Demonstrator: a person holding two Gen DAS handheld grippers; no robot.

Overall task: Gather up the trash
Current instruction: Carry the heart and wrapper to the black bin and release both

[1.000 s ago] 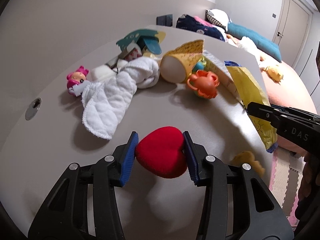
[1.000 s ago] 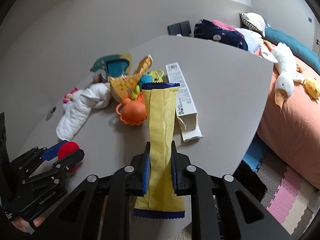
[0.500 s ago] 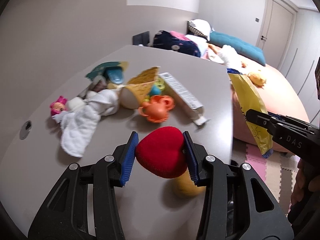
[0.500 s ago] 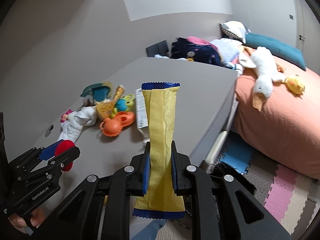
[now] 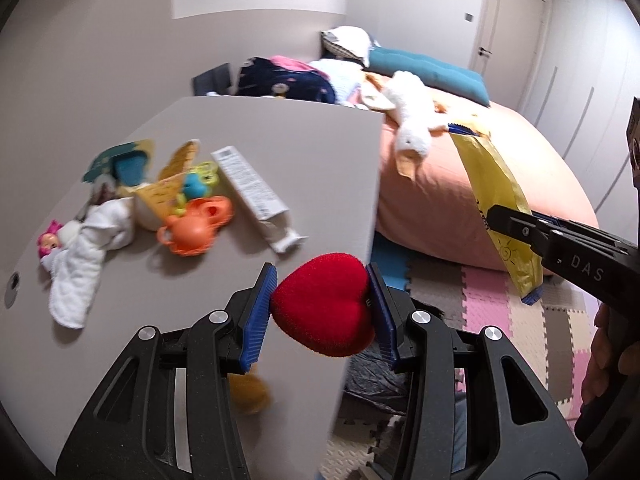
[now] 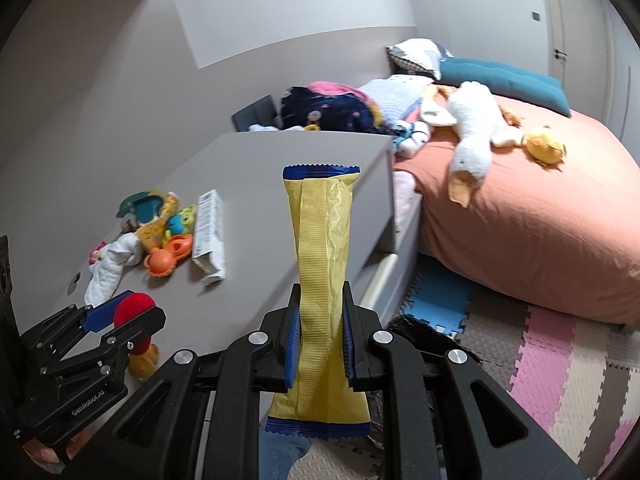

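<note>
Two grippers are each loaded: the left gripper (image 5: 322,312) pinches a red heart-shaped sponge (image 5: 326,306) between its blue pads, and the right gripper (image 6: 319,346) is pressed together on a yellow wrapper with blue ends (image 6: 318,280), which stands up from the jaws and hangs out below them. Ahead and to the left of both tools lies the grey table (image 5: 280,140), whose near edge and corner run under the left gripper. On it, well ahead of the left jaws, sit a white carton (image 5: 250,190), an orange toy (image 5: 196,230), a white cloth (image 5: 86,256) and a small pink-haired doll (image 5: 50,242), bunched close together. To the right of the tools is a bed with an orange cover (image 6: 540,220) carrying a white plush goose (image 6: 474,130). Below the right gripper are foam floor tiles (image 6: 560,364) and something dark, too hidden to identify.
</note>
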